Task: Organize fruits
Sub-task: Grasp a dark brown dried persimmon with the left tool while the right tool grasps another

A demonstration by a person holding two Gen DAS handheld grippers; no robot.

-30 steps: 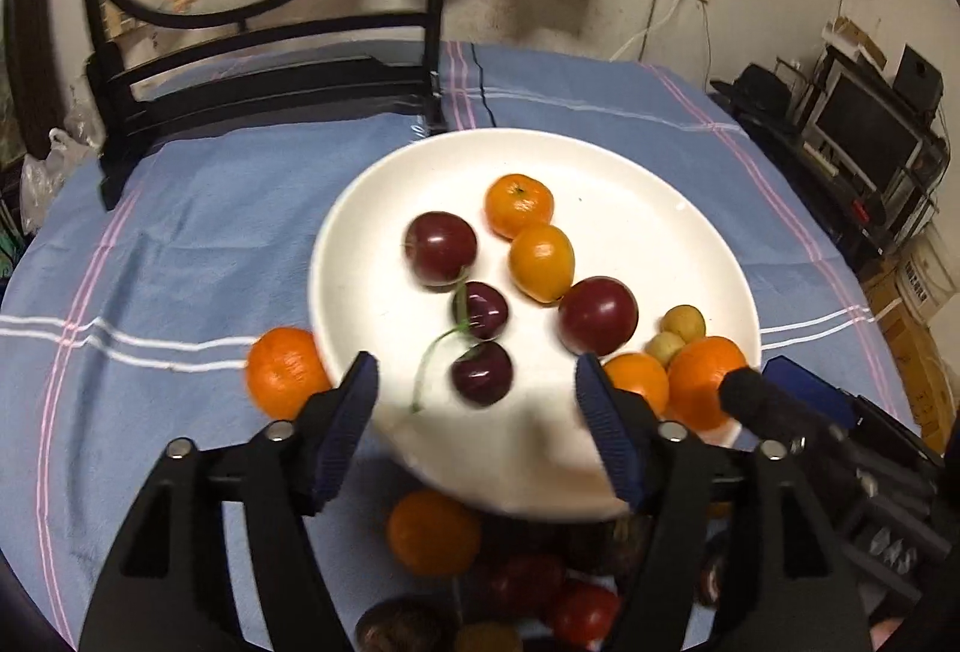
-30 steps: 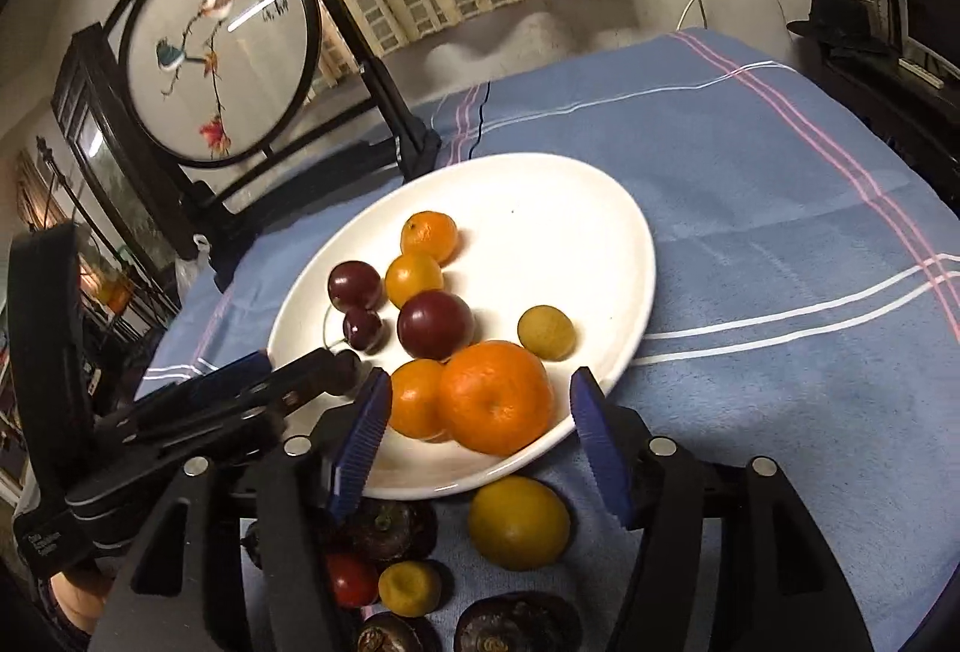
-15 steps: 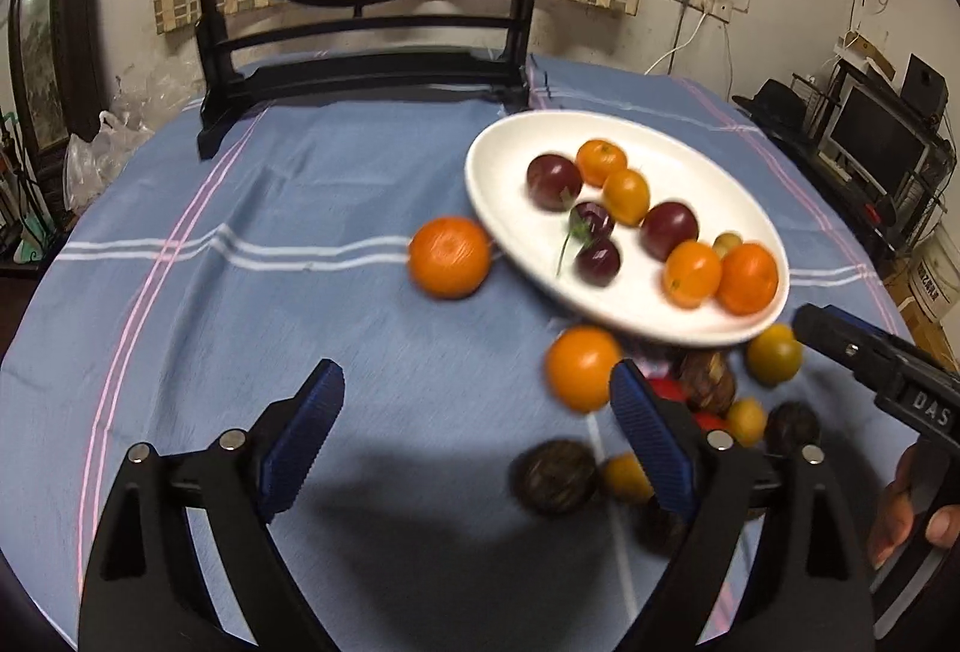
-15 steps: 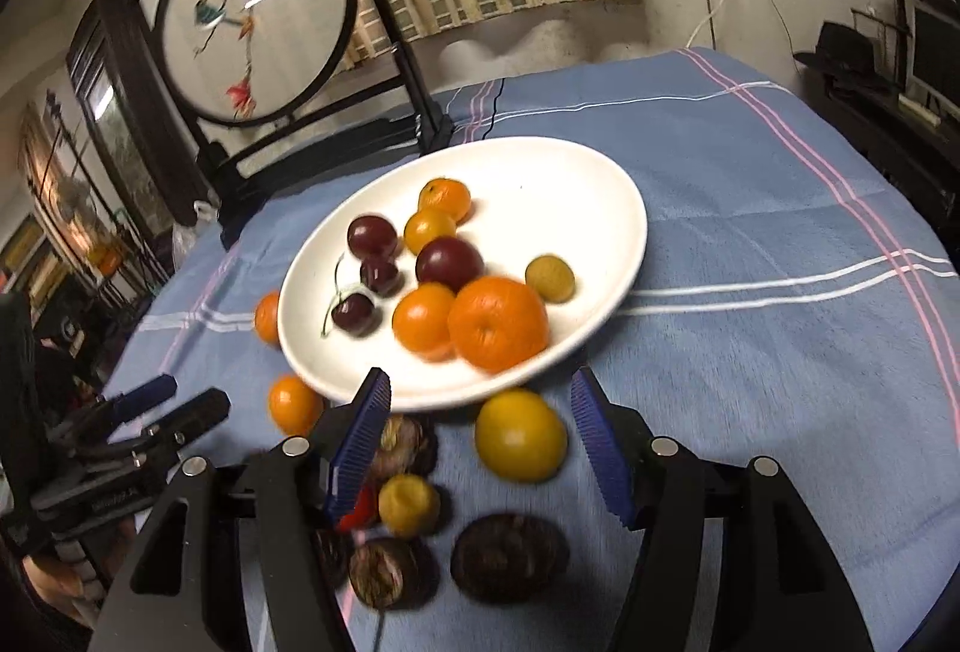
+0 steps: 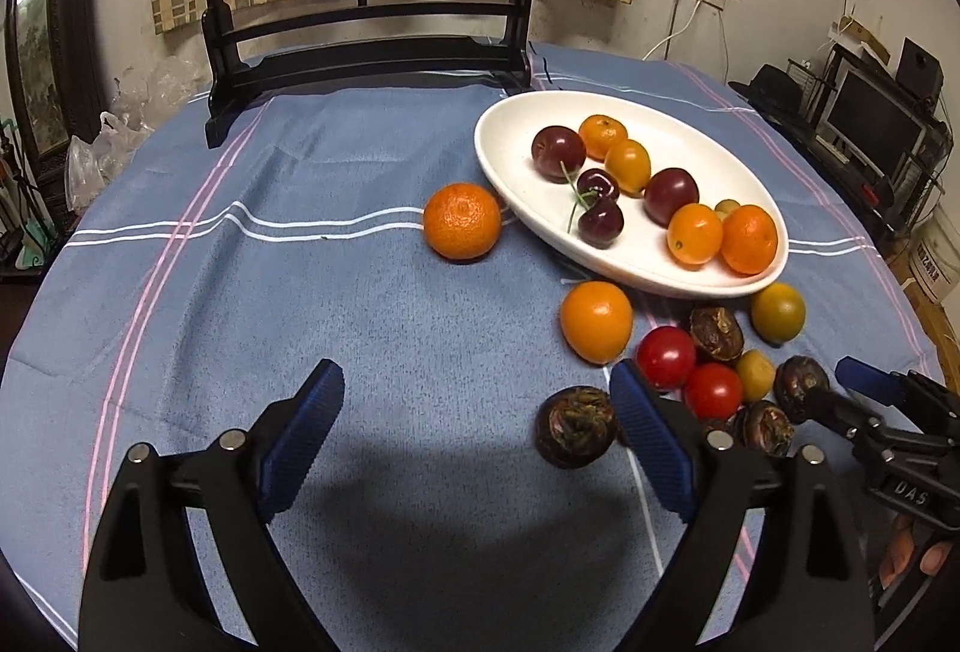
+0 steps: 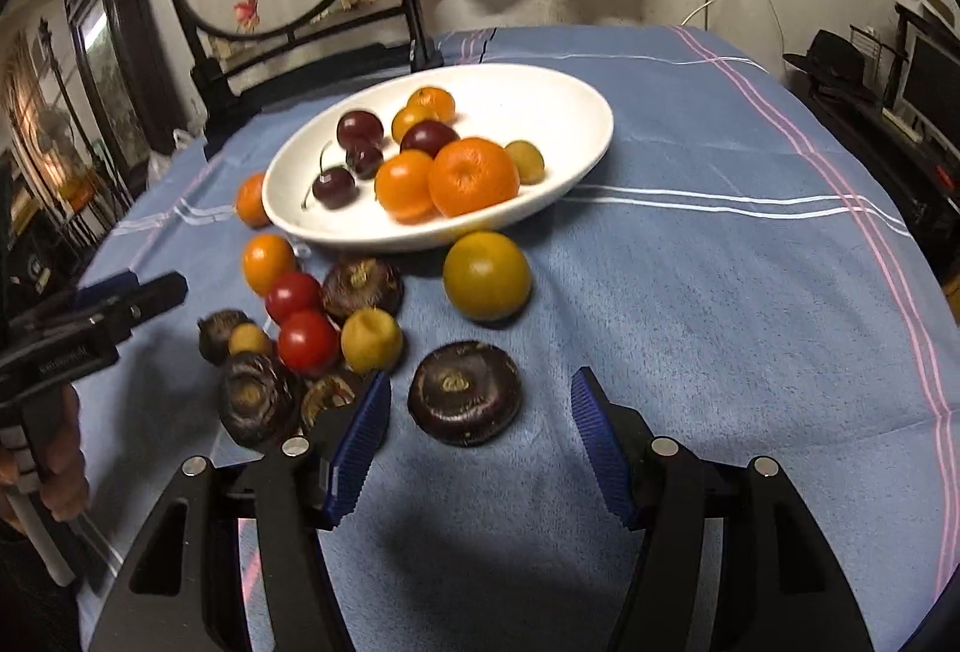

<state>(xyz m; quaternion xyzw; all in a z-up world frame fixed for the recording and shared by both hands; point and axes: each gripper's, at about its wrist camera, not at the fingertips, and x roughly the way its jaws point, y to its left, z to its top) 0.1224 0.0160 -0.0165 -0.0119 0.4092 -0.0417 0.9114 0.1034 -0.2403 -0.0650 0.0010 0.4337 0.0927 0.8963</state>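
A white plate (image 5: 501,136) (image 6: 576,100) holds plums, oranges, a small yellow fruit and two cherries (image 5: 600,220). On the blue cloth before it lie a mandarin (image 5: 462,220), an orange (image 5: 596,319), two tomatoes (image 6: 306,340), a yellow-green fruit (image 6: 487,274) and several dark water chestnuts. My left gripper (image 5: 477,412) is open over bare cloth, with one chestnut (image 5: 576,427) just inside its right finger. My right gripper (image 6: 480,400) is open, with a large chestnut (image 6: 465,391) lying between its fingertips, untouched. Each gripper shows at the edge of the other's view: the left (image 6: 120,292), the right (image 5: 870,388).
A black wooden stand with a round embroidered screen (image 5: 366,46) rises at the table's far edge behind the plate. Blue cloth stretches bare to the left (image 5: 240,292) and to the right (image 6: 750,292). A monitor and shelves (image 5: 876,124) stand off the table's right side.
Both grippers have drawn back from the plate toward the near edge. The left one swung left and opened wider. The right one now stands around the large chestnut.
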